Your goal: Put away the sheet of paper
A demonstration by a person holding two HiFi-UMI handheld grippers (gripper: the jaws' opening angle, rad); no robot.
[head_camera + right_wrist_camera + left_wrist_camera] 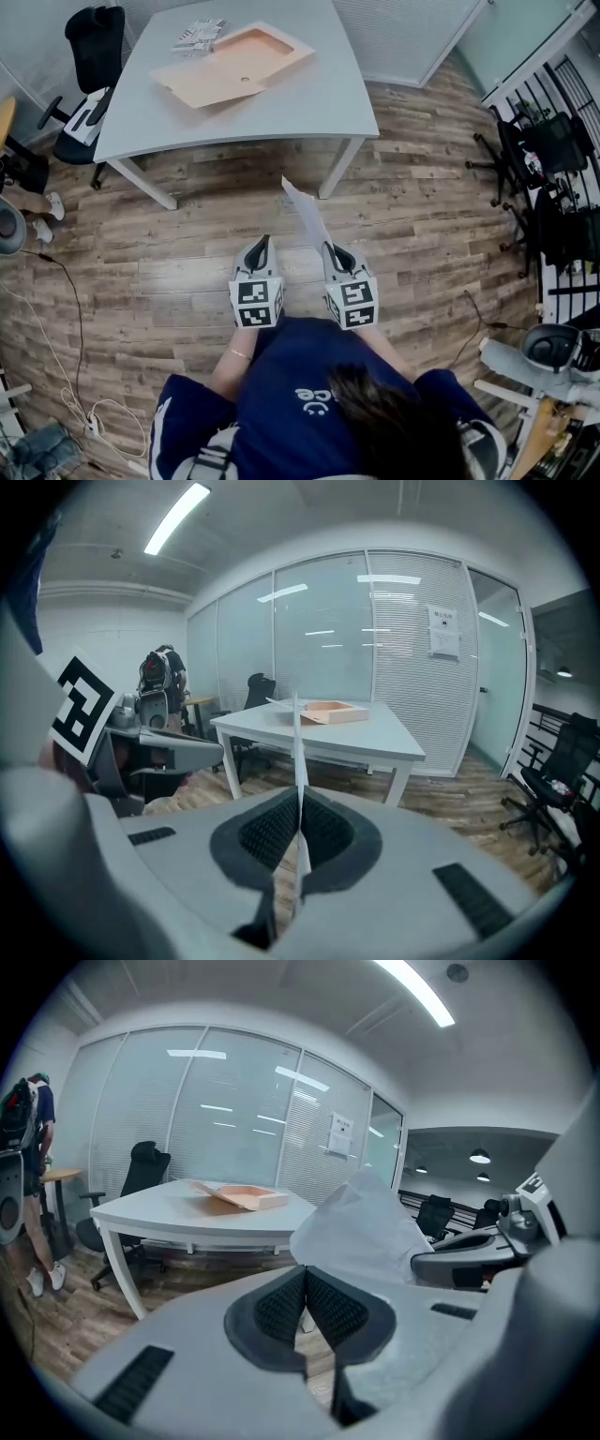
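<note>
left gripper jaws together, paper sheet just beyond, orange box on table

The sheet of paper is white and thin, and it is off the ground, above the wooden floor on the near side of the worktop. It stands on edge, slightly curled. Its near lower edge is pinched in the right claw, and its far corner rises toward the worktop.
</note>
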